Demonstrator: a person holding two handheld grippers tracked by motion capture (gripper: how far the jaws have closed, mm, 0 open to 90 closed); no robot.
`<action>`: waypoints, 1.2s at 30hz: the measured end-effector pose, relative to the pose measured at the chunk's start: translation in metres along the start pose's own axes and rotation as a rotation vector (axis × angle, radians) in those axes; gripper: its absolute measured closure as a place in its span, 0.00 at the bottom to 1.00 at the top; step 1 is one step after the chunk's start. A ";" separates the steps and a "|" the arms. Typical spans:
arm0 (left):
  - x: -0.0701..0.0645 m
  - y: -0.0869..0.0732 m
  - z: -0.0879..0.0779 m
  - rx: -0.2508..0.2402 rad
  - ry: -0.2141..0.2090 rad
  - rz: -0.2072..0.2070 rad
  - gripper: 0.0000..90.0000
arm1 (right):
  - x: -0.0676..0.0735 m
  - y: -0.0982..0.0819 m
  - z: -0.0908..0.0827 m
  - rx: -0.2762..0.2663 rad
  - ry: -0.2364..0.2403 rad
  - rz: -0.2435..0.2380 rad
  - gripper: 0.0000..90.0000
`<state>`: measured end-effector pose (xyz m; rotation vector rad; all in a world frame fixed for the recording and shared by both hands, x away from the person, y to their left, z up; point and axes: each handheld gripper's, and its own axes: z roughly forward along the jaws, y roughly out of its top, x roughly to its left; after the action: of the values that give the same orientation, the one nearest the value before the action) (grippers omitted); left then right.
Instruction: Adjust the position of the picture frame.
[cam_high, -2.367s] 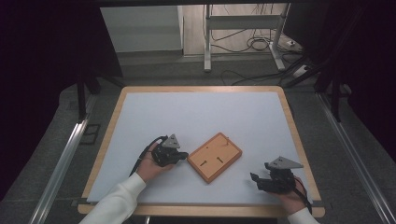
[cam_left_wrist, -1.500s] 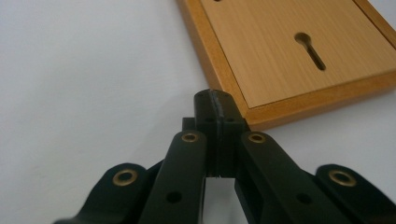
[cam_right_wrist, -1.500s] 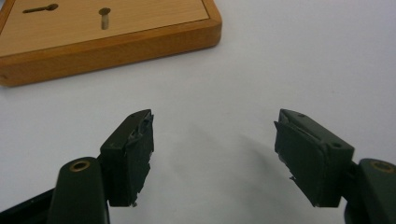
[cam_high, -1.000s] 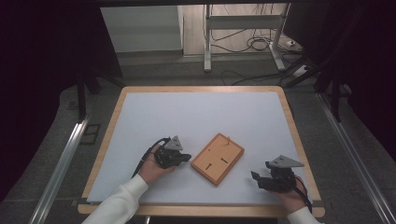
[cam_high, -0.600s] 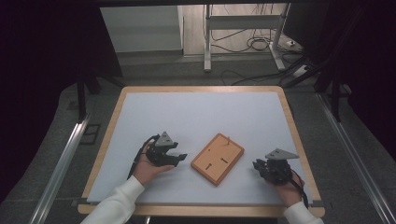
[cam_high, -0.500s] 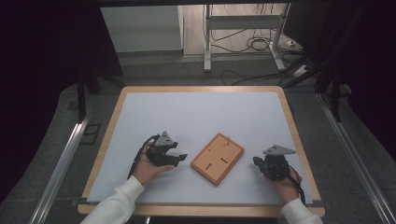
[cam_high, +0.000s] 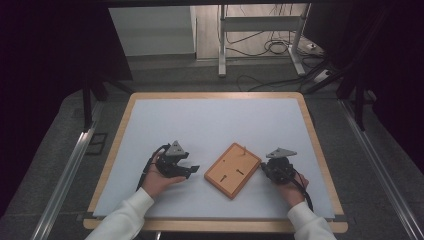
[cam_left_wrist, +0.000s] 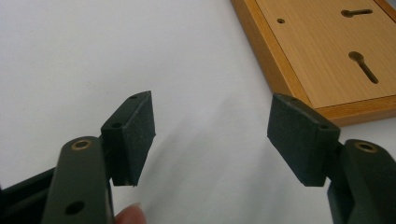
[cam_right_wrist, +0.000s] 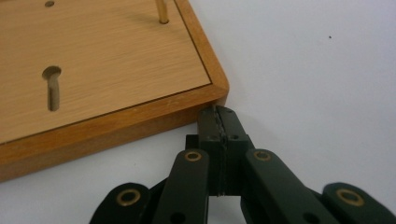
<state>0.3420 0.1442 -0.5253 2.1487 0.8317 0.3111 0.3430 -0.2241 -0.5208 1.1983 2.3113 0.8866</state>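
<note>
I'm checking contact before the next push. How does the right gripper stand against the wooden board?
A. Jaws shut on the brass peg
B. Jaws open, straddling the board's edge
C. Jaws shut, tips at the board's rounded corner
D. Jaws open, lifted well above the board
C: in the right gripper view the right gripper has its jaws pressed together, tips at the corner of the wooden board.

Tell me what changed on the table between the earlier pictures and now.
The right gripper slid left and closed its fingers; they now sit shut at the wooden board's corner, gripping nothing. The left gripper has just been opening beside the board's other side, nothing between its fingers. The board shifted slightly right early on, then stayed put on the table.
</note>
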 end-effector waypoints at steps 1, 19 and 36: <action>0.000 0.000 0.000 0.000 0.001 0.000 0.36 | -0.001 0.000 0.000 0.000 0.004 0.007 1.00; 0.007 -0.002 -0.001 0.000 0.009 -0.022 0.34 | 0.015 0.036 0.037 -0.015 0.031 -0.053 1.00; 0.009 -0.003 -0.001 0.008 0.014 -0.024 0.33 | 0.035 0.057 0.061 -0.035 0.085 -0.106 1.00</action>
<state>0.3474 0.1521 -0.5275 2.1450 0.8675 0.3114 0.3930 -0.1486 -0.5279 1.0327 2.3911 0.9526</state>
